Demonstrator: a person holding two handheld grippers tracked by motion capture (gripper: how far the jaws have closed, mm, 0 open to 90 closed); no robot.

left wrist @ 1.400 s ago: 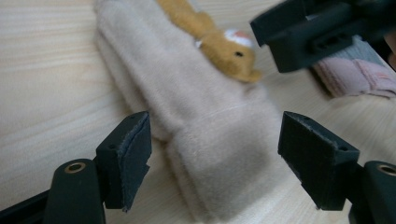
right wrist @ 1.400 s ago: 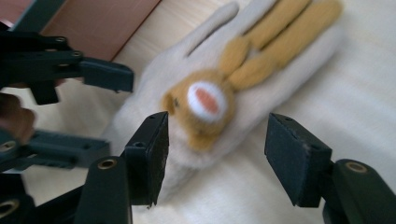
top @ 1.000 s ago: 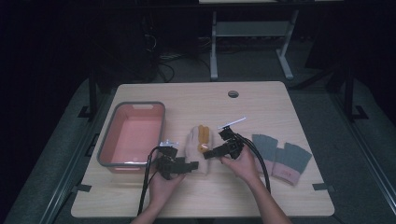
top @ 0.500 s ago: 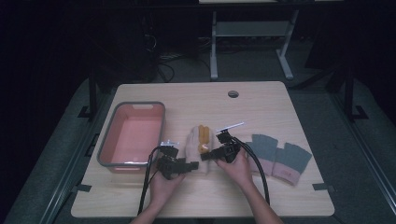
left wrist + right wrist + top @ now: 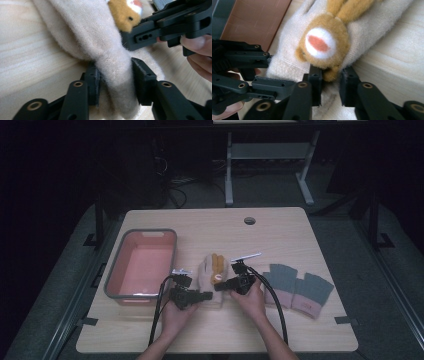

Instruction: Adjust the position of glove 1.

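With both sets of fingers [image 5: 113, 82] just closing on the cream glove [image 5: 210, 275] mid-worktop, near its front edge, right fingers [image 5: 331, 86] nipping the plush [image 5: 323, 47], lift both evenly to avoid stretching.

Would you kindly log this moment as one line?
left tongs: just closed on cream glove | right tongs: just closed on its brown plush patch | glove on table

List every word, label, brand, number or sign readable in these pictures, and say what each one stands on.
None: no readable text stands on anything here.
Cream glove with its orange plush patch: no label or lettering.
Grey and pink gloves: no print to be seen.
Pink tub: plain.
Black claws, left and right: only screw holes, no markings.
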